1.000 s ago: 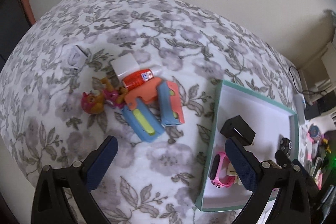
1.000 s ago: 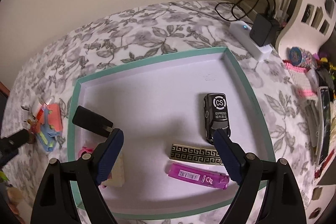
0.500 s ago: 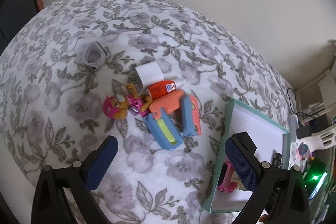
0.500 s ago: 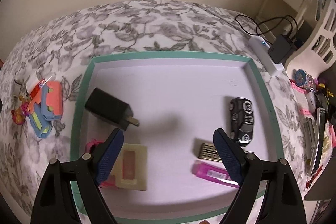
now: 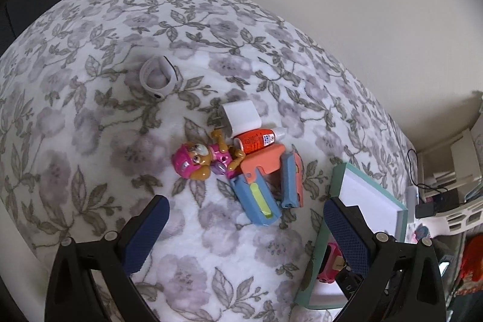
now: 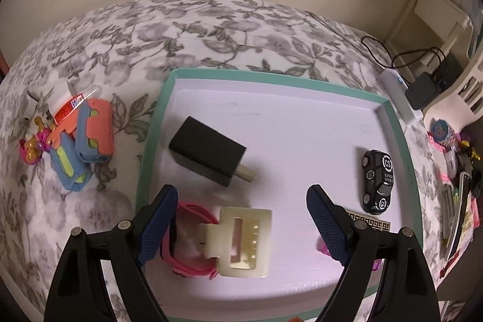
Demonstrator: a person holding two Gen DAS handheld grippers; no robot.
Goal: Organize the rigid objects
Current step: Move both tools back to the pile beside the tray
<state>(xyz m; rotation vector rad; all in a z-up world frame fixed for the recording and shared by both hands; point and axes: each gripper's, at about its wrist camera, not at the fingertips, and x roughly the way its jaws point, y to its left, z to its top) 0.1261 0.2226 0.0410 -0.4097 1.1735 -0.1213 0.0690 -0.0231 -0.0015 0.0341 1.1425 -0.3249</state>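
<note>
A teal-rimmed white tray [image 6: 392,122] holds a black charger [image 6: 208,153], a cream hair claw [image 6: 244,240], a pink watch [image 6: 187,258], a black toy car [image 6: 377,180], a patterned bar [image 6: 368,222] and a magenta item, mostly hidden. My right gripper [image 6: 241,219] hangs open over the tray, empty. On the flowered cover lie a pink pup figure [image 5: 196,162], an orange glue tube [image 5: 256,139], a white charger [image 5: 241,116], blue-and-coral toy pieces [image 5: 262,189] and a white ring-shaped band [image 5: 157,77]. My left gripper [image 5: 244,231] is open, just short of that pile.
The tray's corner [image 5: 368,192] lies right of the pile. A white power strip [image 6: 398,98] with a black adapter [image 6: 422,89] sits past the tray's far right corner. Small clutter [image 6: 455,171] lines the right edge by cream shelving [image 6: 437,11]. A wall runs behind.
The left gripper has swung left and back, bringing the toy pile to centre and the tray to the right edge. The right gripper has shifted left over the tray, toward the charger and hair claw.
</note>
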